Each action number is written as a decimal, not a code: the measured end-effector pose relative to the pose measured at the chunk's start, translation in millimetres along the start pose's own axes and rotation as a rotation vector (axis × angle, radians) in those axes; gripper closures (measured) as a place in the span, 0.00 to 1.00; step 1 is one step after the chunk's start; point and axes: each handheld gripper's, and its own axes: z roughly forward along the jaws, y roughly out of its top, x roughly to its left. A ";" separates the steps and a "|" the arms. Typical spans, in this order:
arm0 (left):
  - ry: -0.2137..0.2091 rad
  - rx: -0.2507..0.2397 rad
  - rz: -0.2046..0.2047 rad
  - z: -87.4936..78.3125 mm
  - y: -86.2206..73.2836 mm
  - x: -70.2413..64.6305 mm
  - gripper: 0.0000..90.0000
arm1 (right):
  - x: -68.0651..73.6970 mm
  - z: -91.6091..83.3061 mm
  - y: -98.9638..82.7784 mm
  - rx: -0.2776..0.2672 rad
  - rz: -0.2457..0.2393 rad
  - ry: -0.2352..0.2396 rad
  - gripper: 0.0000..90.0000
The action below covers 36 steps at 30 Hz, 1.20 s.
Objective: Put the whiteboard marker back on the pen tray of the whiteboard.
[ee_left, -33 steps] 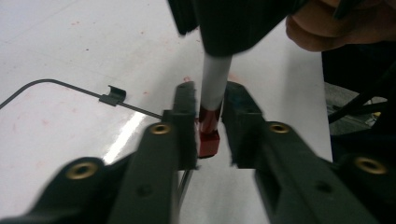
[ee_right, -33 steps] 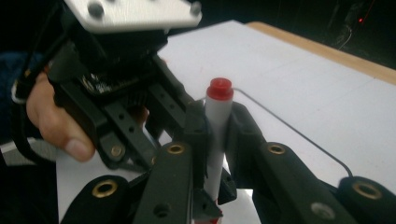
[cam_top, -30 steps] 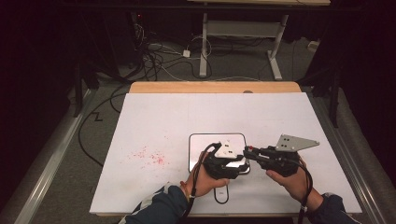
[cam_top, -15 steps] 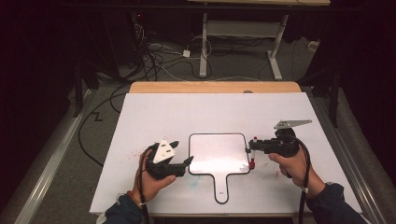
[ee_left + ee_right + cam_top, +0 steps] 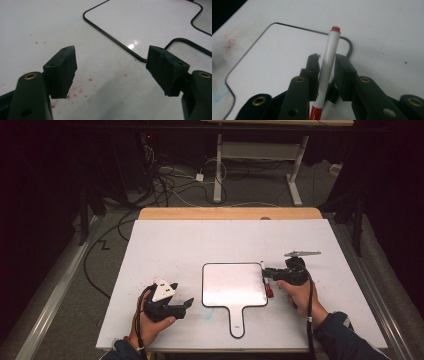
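In the high view a small white board with a black rim and a short handle (image 5: 235, 287) lies flat on the white desk (image 5: 200, 240), a little below the middle of the frame, its handle toward the bottom edge. The right gripper (image 5: 265, 271) sits just right of the board's right edge, held by a hand that comes in from the lower right. Its fingers have just been opening a little, and a white marker with red ends (image 5: 268, 289) stands between them, its lower red end showing just beside the board's right rim. In the right gripper view the marker (image 5: 325, 72) rises through the middle of the frame between the two black fingers (image 5: 312, 72), red tip uppermost over the board's rounded corner (image 5: 348, 41); the left finger lies against the barrel, while whether the right one still presses on it I cannot tell. The left gripper (image 5: 189, 302) rests at the lower left of the high view, left of the board and apart from it. In the left gripper view its fingers (image 5: 61, 70) are spread wide with nothing between them, having just opened, above a desk surface flecked with red specks (image 5: 75, 91); the board's black rim (image 5: 112, 37) runs across the upper middle of that frame.
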 end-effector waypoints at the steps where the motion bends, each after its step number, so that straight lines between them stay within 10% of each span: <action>1: 0.007 0.010 0.009 1.4 0.2 -0.8 0.26 | -0.6 2.0 -2.1 0.003 0.000 -0.011 0.82; 11: 0.005 0.036 0.030 6.4 0.3 -2.2 0.25 | 8.2 6.1 -9.2 0.001 -0.155 -0.152 0.72; 18: -0.001 0.044 0.041 9.0 1.0 -3.0 0.25 | 9.8 1.0 -9.2 -0.023 -0.184 -0.158 0.67; 30: 0.032 0.047 0.062 8.3 3.0 0.5 0.24 | 32.8 -43.4 -5.6 -0.173 -0.478 -0.154 0.55; 36: 0.054 0.035 0.057 7.8 4.7 1.6 0.23 | 36.7 -69.8 -8.7 -0.245 -0.511 -0.163 0.46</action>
